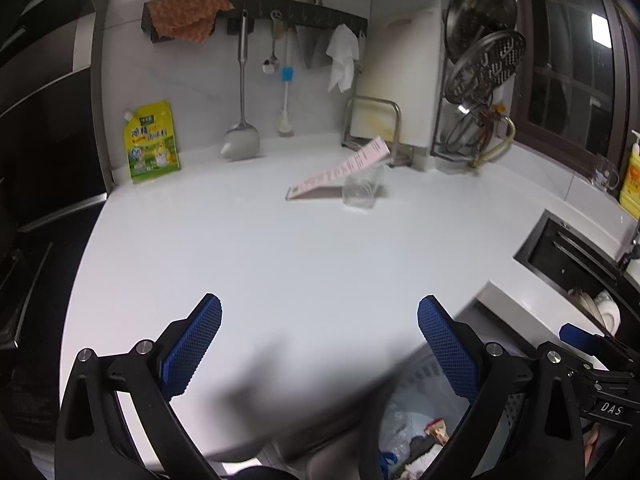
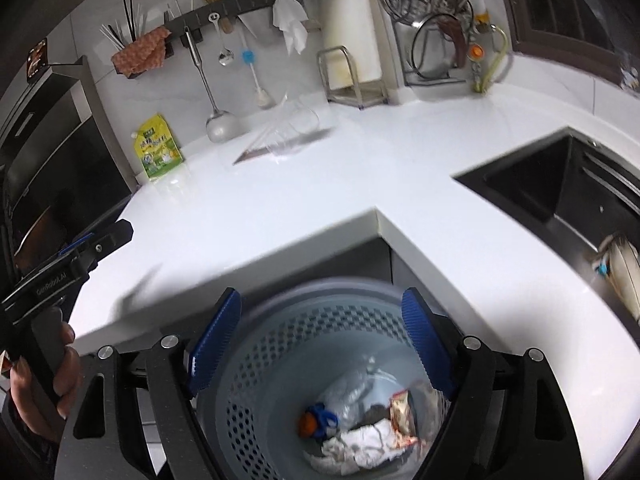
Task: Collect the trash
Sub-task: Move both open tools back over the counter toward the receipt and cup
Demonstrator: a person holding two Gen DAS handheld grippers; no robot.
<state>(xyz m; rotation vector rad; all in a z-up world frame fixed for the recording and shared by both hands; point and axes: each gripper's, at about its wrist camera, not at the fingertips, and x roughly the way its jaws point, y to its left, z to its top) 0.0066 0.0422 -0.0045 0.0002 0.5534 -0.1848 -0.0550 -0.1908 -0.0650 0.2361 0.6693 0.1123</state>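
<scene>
- The right gripper [image 2: 322, 344] hung with fingers spread and empty over the perforated blue-grey plastic trash basket [image 2: 256, 364], low in frame.
- The left gripper [image 1: 320, 344] had fingers apart, empty, above the white bench [image 1: 280, 264].

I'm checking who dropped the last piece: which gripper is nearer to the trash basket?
Right. The right gripper hangs open directly above the trash basket, looking down into it. The left gripper is open over the white counter, with the basket below to its right.
</scene>
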